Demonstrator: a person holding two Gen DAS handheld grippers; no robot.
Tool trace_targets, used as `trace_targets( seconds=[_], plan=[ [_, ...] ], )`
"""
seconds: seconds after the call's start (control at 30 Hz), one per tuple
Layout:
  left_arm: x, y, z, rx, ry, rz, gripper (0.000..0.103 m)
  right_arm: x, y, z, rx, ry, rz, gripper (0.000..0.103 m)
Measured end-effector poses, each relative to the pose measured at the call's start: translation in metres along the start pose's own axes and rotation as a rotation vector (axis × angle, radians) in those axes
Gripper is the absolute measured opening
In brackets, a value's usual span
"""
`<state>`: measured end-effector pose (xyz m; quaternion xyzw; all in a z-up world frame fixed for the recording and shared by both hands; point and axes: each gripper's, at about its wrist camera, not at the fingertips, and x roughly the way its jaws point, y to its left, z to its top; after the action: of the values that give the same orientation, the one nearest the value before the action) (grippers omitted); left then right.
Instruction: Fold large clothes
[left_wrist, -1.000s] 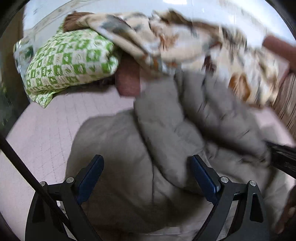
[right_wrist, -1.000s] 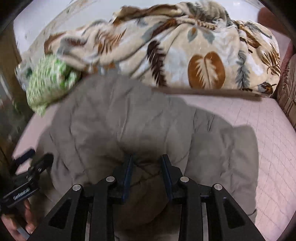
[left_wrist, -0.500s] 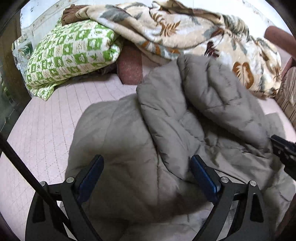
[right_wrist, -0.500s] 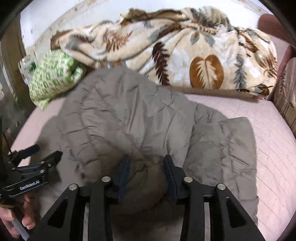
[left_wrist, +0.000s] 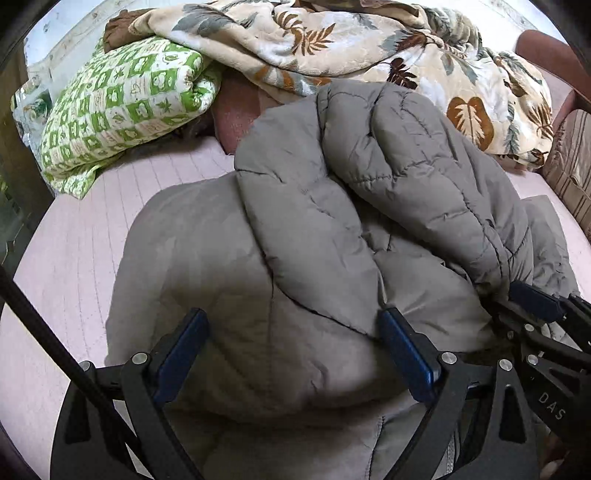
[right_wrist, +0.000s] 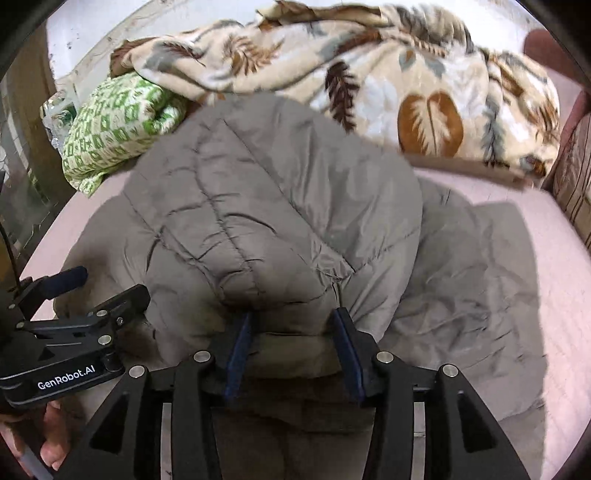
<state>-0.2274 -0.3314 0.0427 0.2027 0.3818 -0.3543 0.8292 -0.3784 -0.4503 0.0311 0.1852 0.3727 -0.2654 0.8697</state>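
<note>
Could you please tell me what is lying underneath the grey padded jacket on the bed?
The grey padded jacket lies on a pink quilted bed cover, which shows all around it. Whatever lies beneath its folded layers is covered and cannot be seen.

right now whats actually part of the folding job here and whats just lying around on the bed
Part of the job:
- grey puffer jacket, partly folded over itself
- left gripper, jaws wide over the jacket
- right gripper, jaws just opened further, a fold of jacket between them

Just lying about:
- leaf-print blanket, heaped at the back
- green checked quilt, rolled at the back left
- pink bed sheet
</note>
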Motion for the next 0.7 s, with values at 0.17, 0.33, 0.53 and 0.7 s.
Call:
trace_targets(
  seconds=[0.17, 0.33, 0.53, 0.7],
  plan=[
    [-0.020, 0.002, 0.002, -0.005, -0.033, -0.012, 0.094, -0.021, -0.001, 0.002, 0.021, -0.017, 0.036, 0.049],
    [-0.058, 0.006, -0.011, -0.013, -0.085, -0.005, 0.095, -0.081, 0.000, -0.024, 0.034, -0.056, 0.098, 0.055],
    [-0.114, 0.003, -0.054, 0.051, -0.150, 0.030, 0.095, -0.143, 0.006, -0.082, -0.001, -0.058, 0.116, 0.062],
    [-0.144, 0.007, -0.109, 0.074, -0.153, 0.075, 0.095, -0.174, 0.003, -0.128, -0.016, -0.055, 0.105, 0.067]
  ],
)
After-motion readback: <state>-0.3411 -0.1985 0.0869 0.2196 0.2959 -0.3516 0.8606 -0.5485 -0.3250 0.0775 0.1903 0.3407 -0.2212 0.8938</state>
